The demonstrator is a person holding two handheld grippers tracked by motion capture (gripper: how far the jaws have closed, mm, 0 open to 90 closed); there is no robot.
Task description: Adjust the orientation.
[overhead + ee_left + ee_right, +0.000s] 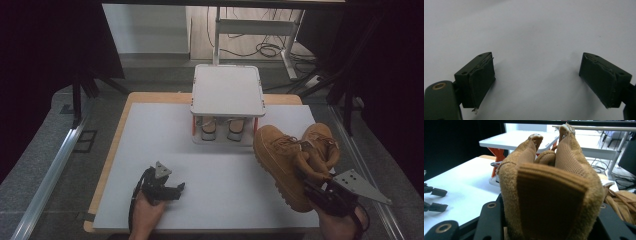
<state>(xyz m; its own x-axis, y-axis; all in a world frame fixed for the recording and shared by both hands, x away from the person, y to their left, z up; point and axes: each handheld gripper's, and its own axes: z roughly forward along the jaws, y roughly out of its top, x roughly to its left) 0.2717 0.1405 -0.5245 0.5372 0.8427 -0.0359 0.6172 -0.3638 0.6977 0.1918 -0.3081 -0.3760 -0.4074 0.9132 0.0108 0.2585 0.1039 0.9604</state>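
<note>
Tan suede boot (315, 150) is clamped by the right gripper (312, 186) at its heel/collar, w/ the black jaws pressed on both sides of the back, as seen in the right gripper view (554, 202). A second boot (280, 160) is seen lying just left of that gripper, touching the held one. A small white rack (227, 92) w/ a pair of shoes (222, 129) under it stands well ahead. Left gripper (172, 190) is held low over the white tabletop (529, 30), jaws spread wide apart, nothing between them

Tan laced boot (282, 160), tilted, table's right
</note>
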